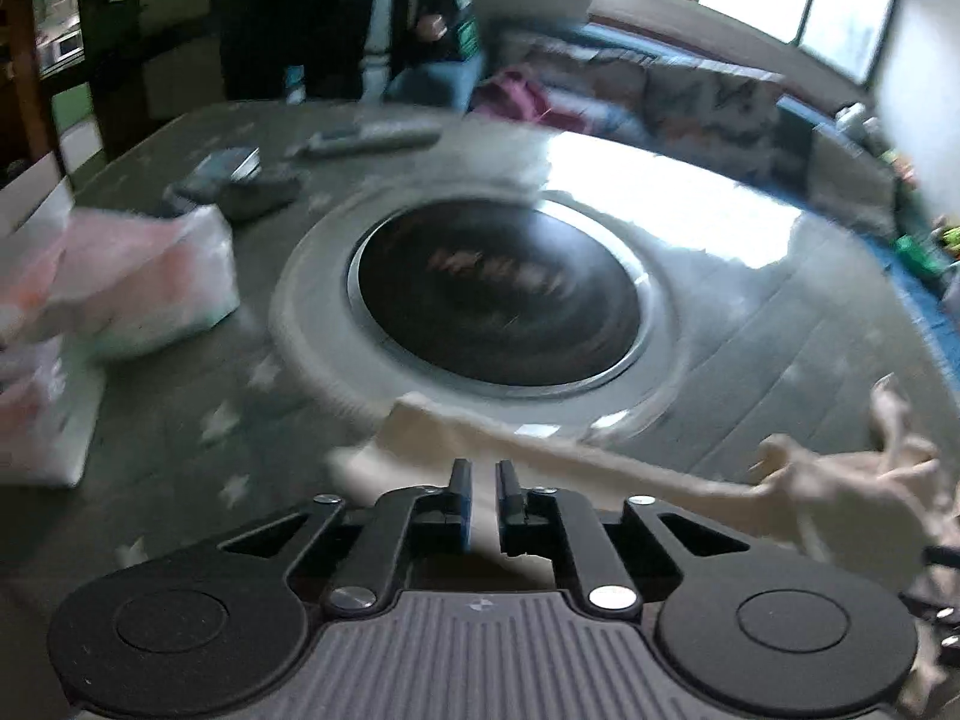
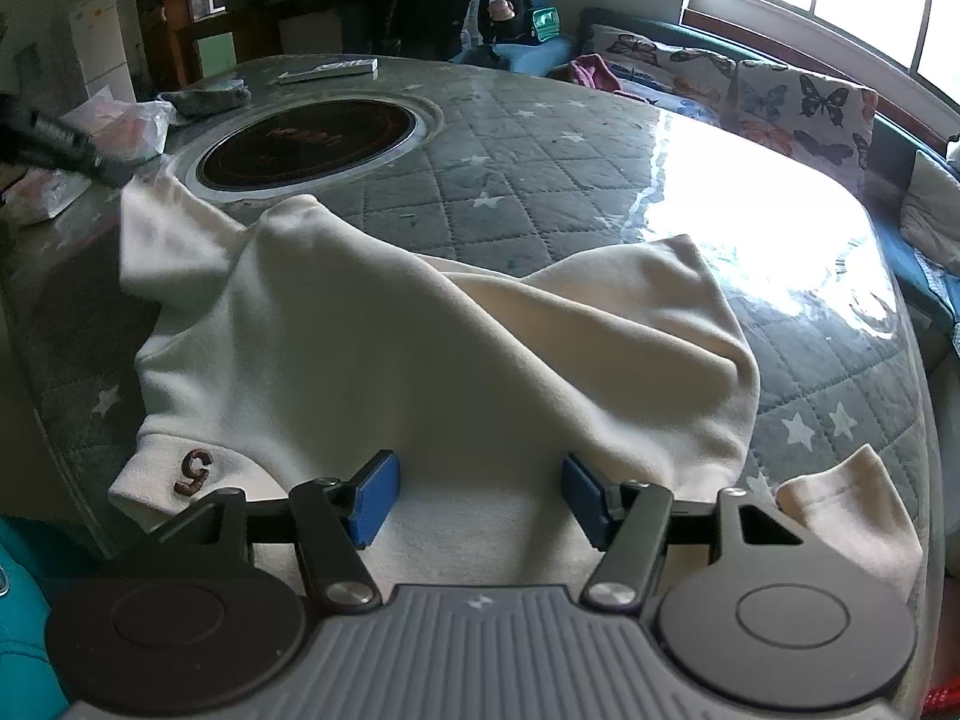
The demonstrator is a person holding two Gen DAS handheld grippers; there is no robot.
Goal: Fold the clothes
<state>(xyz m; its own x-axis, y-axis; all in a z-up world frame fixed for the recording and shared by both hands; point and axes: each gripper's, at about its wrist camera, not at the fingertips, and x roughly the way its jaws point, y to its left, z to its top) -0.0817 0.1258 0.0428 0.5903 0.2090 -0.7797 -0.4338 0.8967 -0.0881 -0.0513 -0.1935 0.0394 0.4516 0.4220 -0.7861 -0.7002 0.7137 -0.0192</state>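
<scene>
Left hand-held gripper (image 1: 480,483): jaws nearly closed, pinching an edge of the cream sweatshirt (image 2: 420,348), which runs off to the right in its blurred view. Right hand-held gripper (image 2: 480,495): jaws wide apart, gripping nothing, blue pads (image 2: 375,498) over the near hem. The sweatshirt lies bunched on the quilted, star-print desk (image 2: 540,180), far corner lifted at the left gripper's end, just in front of the round black cooktop (image 2: 309,141); plastic bags (image 1: 138,282) sit left of it.

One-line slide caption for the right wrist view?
Open right gripper over cream garment on star-quilted table, left gripper lifting its far corner.
</scene>
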